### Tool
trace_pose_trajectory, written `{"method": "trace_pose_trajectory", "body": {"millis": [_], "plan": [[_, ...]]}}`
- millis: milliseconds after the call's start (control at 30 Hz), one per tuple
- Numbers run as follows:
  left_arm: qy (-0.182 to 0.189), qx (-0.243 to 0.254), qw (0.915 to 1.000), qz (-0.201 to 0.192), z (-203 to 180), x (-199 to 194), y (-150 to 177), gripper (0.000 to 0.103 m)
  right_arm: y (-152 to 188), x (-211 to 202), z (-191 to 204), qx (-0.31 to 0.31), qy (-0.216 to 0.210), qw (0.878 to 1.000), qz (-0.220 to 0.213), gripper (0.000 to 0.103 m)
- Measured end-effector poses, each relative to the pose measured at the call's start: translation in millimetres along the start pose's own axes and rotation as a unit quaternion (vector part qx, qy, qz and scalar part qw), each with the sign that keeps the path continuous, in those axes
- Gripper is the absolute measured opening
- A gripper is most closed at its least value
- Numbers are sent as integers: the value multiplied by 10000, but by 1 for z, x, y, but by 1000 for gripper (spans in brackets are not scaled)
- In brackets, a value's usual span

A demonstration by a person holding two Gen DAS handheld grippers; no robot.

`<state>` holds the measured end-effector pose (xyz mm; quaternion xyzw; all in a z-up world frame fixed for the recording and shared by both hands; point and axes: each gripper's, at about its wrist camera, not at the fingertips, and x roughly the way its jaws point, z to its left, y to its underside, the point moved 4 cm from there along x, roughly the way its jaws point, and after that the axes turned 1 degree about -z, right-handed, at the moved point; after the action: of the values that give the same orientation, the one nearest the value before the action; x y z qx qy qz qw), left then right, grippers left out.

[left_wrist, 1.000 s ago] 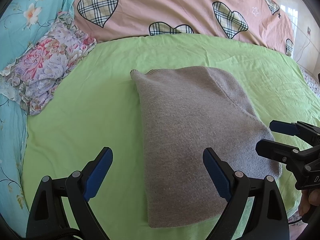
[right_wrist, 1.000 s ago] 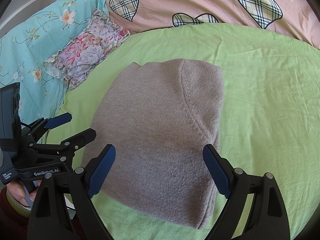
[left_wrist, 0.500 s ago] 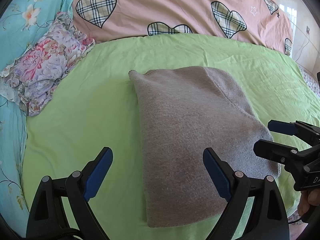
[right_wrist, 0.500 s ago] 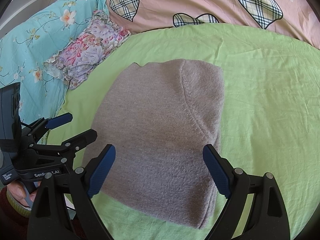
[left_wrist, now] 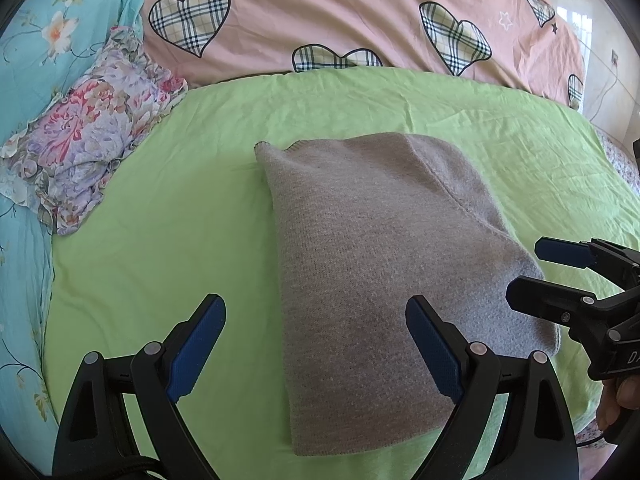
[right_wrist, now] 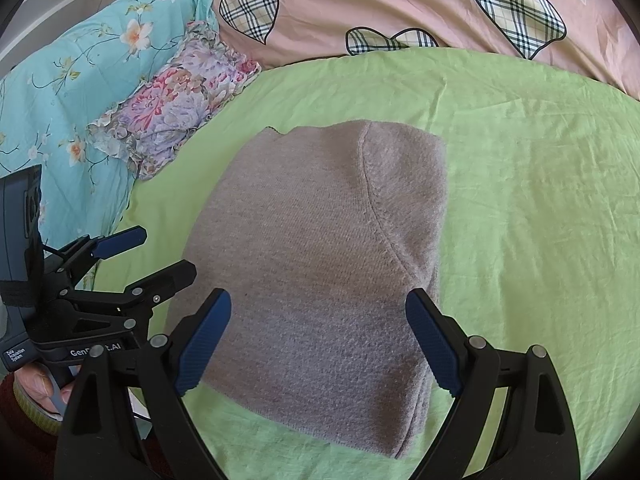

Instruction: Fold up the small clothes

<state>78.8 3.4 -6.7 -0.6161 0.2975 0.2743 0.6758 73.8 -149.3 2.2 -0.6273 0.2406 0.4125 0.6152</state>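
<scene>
A grey knitted garment (left_wrist: 384, 264) lies folded into a compact rectangle on the green sheet (left_wrist: 168, 208); it also shows in the right wrist view (right_wrist: 320, 256). My left gripper (left_wrist: 316, 348) is open and empty, hovering over the garment's near left edge. My right gripper (right_wrist: 318, 338) is open and empty above the garment's near edge. Each gripper shows in the other's view: the right gripper (left_wrist: 532, 272) at the garment's right edge, the left gripper (right_wrist: 156, 256) at its left edge.
A floral pillow (left_wrist: 88, 128) lies at the left beside a turquoise flowered quilt (left_wrist: 44, 36). A pink duvet with plaid hearts (left_wrist: 360, 16) runs along the far side. The green sheet (right_wrist: 540, 208) spreads wide on the garment's right.
Both grippers stay open and nearly still. The view has shifted very slightly; the garment has not moved.
</scene>
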Motion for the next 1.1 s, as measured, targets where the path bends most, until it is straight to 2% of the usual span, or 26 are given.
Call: {"method": "trace_pose_trajectory", "body": {"millis": [1100], "plan": [[-22, -14, 10000, 48, 3, 4, -2, 92, -9, -2, -13, 4, -4, 10000, -28, 89]]}}
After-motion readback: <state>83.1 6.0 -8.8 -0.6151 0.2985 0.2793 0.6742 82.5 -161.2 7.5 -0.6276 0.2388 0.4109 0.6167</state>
